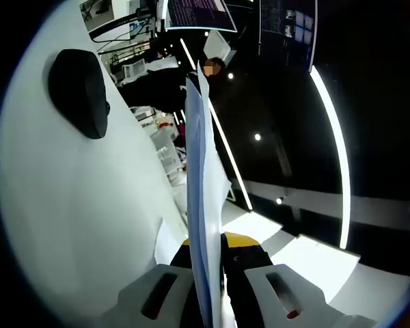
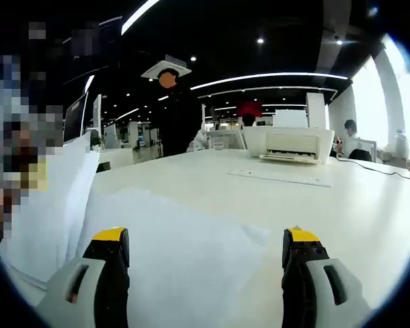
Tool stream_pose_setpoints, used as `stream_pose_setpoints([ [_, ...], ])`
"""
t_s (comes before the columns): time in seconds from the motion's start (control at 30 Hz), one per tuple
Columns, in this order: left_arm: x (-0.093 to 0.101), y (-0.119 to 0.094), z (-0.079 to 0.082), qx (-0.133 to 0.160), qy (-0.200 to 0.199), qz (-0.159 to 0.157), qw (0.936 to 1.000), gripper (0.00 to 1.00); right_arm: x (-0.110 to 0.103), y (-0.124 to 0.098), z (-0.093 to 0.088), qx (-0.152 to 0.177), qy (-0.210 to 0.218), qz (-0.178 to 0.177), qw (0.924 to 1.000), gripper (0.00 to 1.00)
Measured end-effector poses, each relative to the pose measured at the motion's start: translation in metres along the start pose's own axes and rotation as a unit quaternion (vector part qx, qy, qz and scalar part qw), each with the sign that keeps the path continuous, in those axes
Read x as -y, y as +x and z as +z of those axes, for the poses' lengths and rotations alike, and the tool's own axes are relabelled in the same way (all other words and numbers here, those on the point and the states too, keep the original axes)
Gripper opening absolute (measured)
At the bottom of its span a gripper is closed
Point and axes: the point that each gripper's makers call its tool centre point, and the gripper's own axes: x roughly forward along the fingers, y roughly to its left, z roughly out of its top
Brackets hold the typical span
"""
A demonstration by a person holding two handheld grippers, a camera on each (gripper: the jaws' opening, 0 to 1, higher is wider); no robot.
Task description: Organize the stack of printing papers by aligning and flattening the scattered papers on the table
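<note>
One broad white bench (image 2: 342,205) spreads across the right gripper view, and in the left gripper view it appears rolled steeply to one side. Loose printing papers (image 2: 184,253) lie flat on the bench between the right claw's (image 2: 205,256) two yellow-tipped jaws, which stand wide apart and hold nothing. At that view's left edge, more sheets stand nearly upright. A white printer (image 2: 290,143) sits far back on the bench, with a flat white keyboard (image 2: 280,177) in front of it. In the left gripper view, the left claw (image 1: 206,273) is clamped on a stack of papers (image 1: 198,198), seen edge-on and rising from between the jaws. A black mouse (image 1: 80,92) rests on the bench beyond.
</note>
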Motion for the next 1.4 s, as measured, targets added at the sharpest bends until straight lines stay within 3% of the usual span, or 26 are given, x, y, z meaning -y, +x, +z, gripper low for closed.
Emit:
stream_pose_setpoints([
  [0.47, -0.001, 0.001, 0.002, 0.0, -0.003, -0.004, 1.0, 0.06, -0.003, 0.008, -0.007, -0.021, -0.022, 0.028, 0.9992, 0.88],
  [0.67, -0.003, 0.002, 0.002, -0.002, -0.001, -0.002, 1.0, 0.06, 0.005, 0.022, -0.004, -0.023, -0.037, 0.064, 0.997, 0.87],
  [0.73, -0.003, 0.002, 0.002, -0.002, 0.0, -0.003, 1.0, 0.06, 0.003, 0.025, -0.008, -0.038, -0.036, 0.075, 0.9958, 0.85],
  [0.87, -0.003, 0.001, 0.003, 0.0, -0.002, -0.003, 1.0, 0.06, 0.006, 0.027, -0.022, -0.076, -0.055, 0.062, 0.9937, 0.83],
  [0.9, -0.002, 0.001, 0.003, 0.0, -0.002, -0.003, 1.0, 0.06, 0.007, 0.027, -0.017, -0.065, -0.05, 0.066, 0.9945, 0.82],
  [1.4, -0.002, 0.001, 0.002, 0.0, -0.001, -0.004, 1.0, 0.06, -0.009, 0.019, -0.022, -0.072, -0.039, 0.075, 0.9938, 0.73],
])
